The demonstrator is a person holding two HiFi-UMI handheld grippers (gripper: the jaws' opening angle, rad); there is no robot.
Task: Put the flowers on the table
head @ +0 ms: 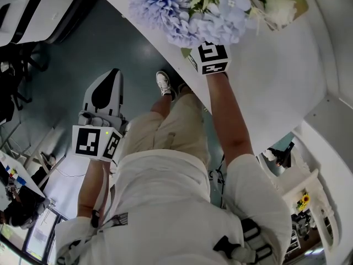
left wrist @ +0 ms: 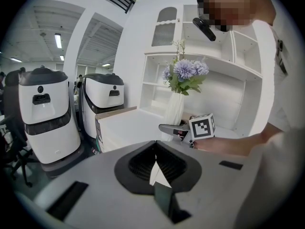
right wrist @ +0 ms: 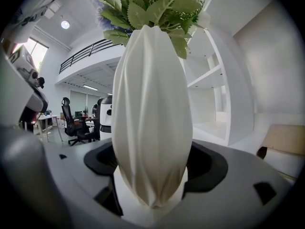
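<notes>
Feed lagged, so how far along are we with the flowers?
Done: the right tongs clamp the white vase of blue flowers. In hand: it is over the white table, touchdown unclear. Remaining: settle it and release. The left tongs are shut, empty.

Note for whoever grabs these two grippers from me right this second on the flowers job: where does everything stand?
Right gripper: jaws shut on the white vase that holds the flowers, upright over the white table.
Left gripper: jaws together, empty, down at the person's side, off the table.
Done: vase gripped, at the table.
Left: I cannot tell if its base touches the table yet. Probably set it down, open the jaws, back away.
</notes>
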